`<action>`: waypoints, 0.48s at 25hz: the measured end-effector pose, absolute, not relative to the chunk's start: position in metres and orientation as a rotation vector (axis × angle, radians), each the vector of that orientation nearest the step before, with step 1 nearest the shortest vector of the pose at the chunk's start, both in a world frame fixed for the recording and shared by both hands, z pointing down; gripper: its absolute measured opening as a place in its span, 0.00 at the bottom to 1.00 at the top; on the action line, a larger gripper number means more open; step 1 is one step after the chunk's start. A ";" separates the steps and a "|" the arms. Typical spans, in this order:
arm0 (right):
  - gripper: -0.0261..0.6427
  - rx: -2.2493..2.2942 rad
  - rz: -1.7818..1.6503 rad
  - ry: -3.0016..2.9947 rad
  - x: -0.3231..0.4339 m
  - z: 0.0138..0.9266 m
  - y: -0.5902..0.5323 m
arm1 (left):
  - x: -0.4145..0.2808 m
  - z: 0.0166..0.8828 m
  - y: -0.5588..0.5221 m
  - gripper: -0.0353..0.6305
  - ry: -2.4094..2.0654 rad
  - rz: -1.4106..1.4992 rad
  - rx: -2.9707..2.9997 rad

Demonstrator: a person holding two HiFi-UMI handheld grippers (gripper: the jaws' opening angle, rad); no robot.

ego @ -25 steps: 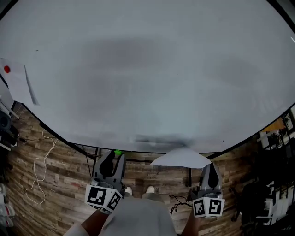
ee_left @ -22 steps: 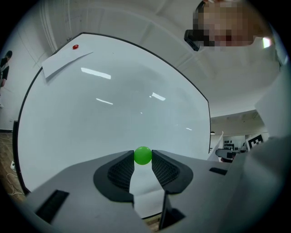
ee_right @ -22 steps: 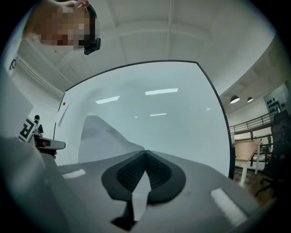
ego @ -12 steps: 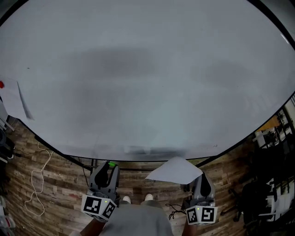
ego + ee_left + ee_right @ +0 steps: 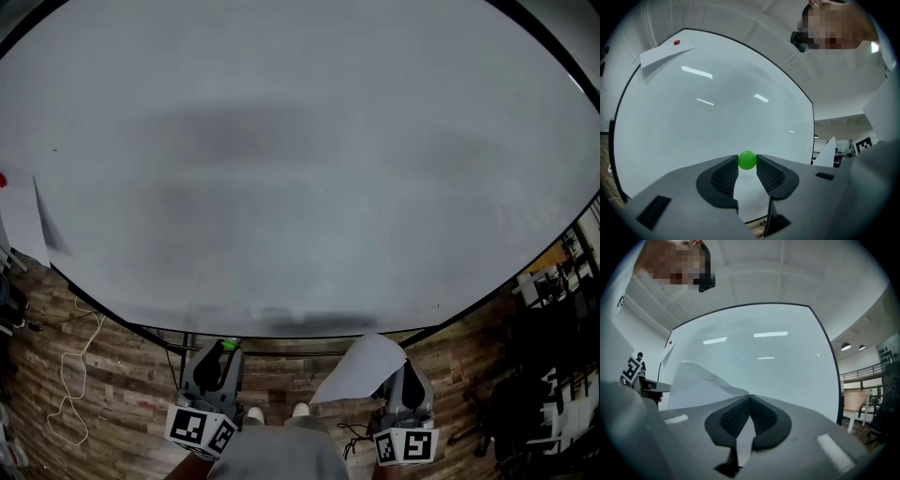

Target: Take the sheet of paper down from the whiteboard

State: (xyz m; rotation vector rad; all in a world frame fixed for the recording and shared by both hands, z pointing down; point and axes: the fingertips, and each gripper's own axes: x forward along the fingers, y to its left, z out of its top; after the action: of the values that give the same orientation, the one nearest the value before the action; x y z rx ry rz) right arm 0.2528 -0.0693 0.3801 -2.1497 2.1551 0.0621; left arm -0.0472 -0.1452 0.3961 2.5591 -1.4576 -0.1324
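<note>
The whiteboard [image 5: 300, 169] fills most of the head view. Below its lower edge my right gripper [image 5: 398, 370] is shut on a white sheet of paper [image 5: 361, 368], which slants down to the left, off the board. In the right gripper view the sheet [image 5: 698, 380] runs out leftward from the closed jaws of that gripper [image 5: 750, 397]. My left gripper [image 5: 225, 349] is shut on a small green ball magnet [image 5: 747, 160], pinched at the jaw tips and level in front of the board [image 5: 717, 122]. A second sheet [image 5: 21, 220] stays pinned at the board's left edge under a red magnet [image 5: 676, 42].
Wood-plank floor lies below the board, with a pale cable [image 5: 80, 375] looped at the left. Dark chairs and shelving [image 5: 553, 375] crowd the right side. The person's shoes [image 5: 277, 412] show between the grippers, near the board's stand.
The sheet in the right gripper has swung from lying nearly flat to slanting down to the left. Both grippers sit lower in the head view; their grips are unchanged.
</note>
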 end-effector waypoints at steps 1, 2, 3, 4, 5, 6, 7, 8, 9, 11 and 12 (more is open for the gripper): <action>0.06 -2.148 0.063 2.158 0.252 0.380 -0.070 | -0.046 0.396 -0.145 0.24 -1.454 -0.132 2.560; 0.06 -2.146 0.062 2.159 0.250 0.380 -0.070 | -0.046 0.397 -0.145 0.24 -1.450 -0.130 2.560; 0.06 -2.144 0.061 2.158 0.250 0.380 -0.070 | -0.046 0.397 -0.145 0.24 -1.447 -0.128 2.561; 0.06 -2.142 0.060 2.157 0.249 0.380 -0.071 | -0.045 0.397 -0.144 0.24 -1.444 -0.128 2.562; 0.06 -2.140 0.060 2.156 0.249 0.380 -0.071 | -0.045 0.397 -0.144 0.24 -1.441 -0.128 2.563; 0.06 -2.138 0.061 2.155 0.249 0.379 -0.071 | -0.044 0.397 -0.144 0.24 -1.437 -0.129 2.565; 0.06 -2.137 0.062 2.154 0.249 0.378 -0.071 | -0.043 0.397 -0.144 0.24 -1.434 -0.129 2.566; 0.06 -2.136 0.062 2.154 0.249 0.378 -0.071 | -0.043 0.398 -0.144 0.24 -1.430 -0.129 2.566; 0.05 -2.136 0.062 2.154 0.249 0.378 -0.071 | -0.042 0.398 -0.144 0.24 -1.426 -0.129 2.566; 0.06 -2.137 0.062 2.157 0.250 0.379 -0.071 | -0.040 0.399 -0.145 0.24 -1.419 -0.130 2.566; 0.05 -2.136 0.062 2.160 0.249 0.379 -0.072 | -0.039 0.400 -0.145 0.24 -1.416 -0.131 2.566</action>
State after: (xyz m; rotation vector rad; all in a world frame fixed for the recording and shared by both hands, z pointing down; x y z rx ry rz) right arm 0.2491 -0.0719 0.3793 -2.1359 2.1598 0.0623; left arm -0.0391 -0.1451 0.3998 2.5658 -1.4158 -0.1313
